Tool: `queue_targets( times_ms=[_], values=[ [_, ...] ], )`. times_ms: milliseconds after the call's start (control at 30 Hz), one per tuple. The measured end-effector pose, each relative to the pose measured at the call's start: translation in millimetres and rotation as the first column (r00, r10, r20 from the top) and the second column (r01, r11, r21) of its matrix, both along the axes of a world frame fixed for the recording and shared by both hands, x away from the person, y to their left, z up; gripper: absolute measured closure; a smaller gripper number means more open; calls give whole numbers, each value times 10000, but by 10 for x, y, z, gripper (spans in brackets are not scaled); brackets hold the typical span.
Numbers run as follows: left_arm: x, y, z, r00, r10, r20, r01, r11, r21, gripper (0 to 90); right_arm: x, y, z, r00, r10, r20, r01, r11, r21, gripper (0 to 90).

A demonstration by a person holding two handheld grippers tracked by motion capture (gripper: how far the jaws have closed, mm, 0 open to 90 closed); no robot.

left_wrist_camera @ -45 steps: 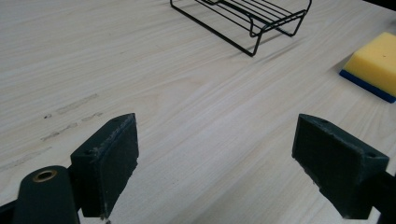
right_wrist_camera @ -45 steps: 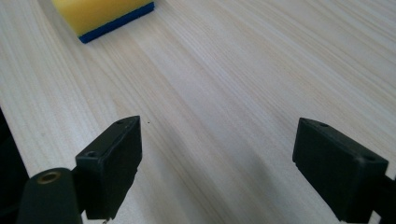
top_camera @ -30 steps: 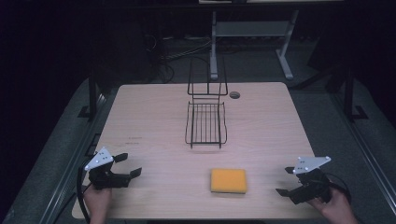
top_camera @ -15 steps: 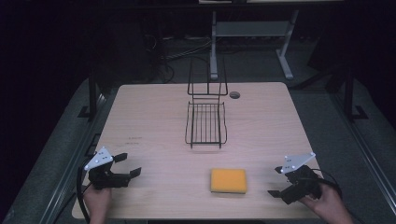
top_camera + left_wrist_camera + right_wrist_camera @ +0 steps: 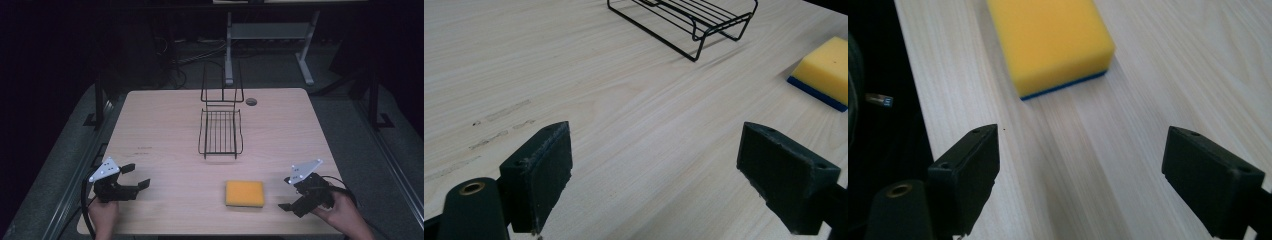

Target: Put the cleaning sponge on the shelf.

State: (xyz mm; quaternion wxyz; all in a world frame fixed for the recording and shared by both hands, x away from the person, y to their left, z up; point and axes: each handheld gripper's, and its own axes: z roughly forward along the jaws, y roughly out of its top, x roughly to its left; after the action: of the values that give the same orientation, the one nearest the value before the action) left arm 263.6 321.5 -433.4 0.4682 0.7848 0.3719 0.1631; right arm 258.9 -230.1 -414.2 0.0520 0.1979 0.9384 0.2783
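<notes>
Sponge (image 5: 244, 193) btwn grippers, rack (image 5: 220, 132) behind it.

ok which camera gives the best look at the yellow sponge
The right gripper view: the sponge lies close ahead of the open jaws, blue underlayer visible. The high view shows it whole but small; the left gripper view catches one end at the edge.

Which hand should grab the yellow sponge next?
The right one, probably. The right tongs sit open just beside the yellow rectangular sponge with a blue underside, aimed at it. The left tongs are much farther away.
</notes>
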Motion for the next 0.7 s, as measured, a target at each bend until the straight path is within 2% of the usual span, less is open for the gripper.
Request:
queue_targets(
  times_ms=[267,700],
  values=[
    [0,1,2,10000,-17,22,17,10000,17,141,66,184,58,9977,676,-100,-678,9974,-240,151],
    [-1,18,9,10000,32,47,-32,10000,-43,141,140,407,136,9900,1404,-148,-1408,9897,-273,151]
  ],
)
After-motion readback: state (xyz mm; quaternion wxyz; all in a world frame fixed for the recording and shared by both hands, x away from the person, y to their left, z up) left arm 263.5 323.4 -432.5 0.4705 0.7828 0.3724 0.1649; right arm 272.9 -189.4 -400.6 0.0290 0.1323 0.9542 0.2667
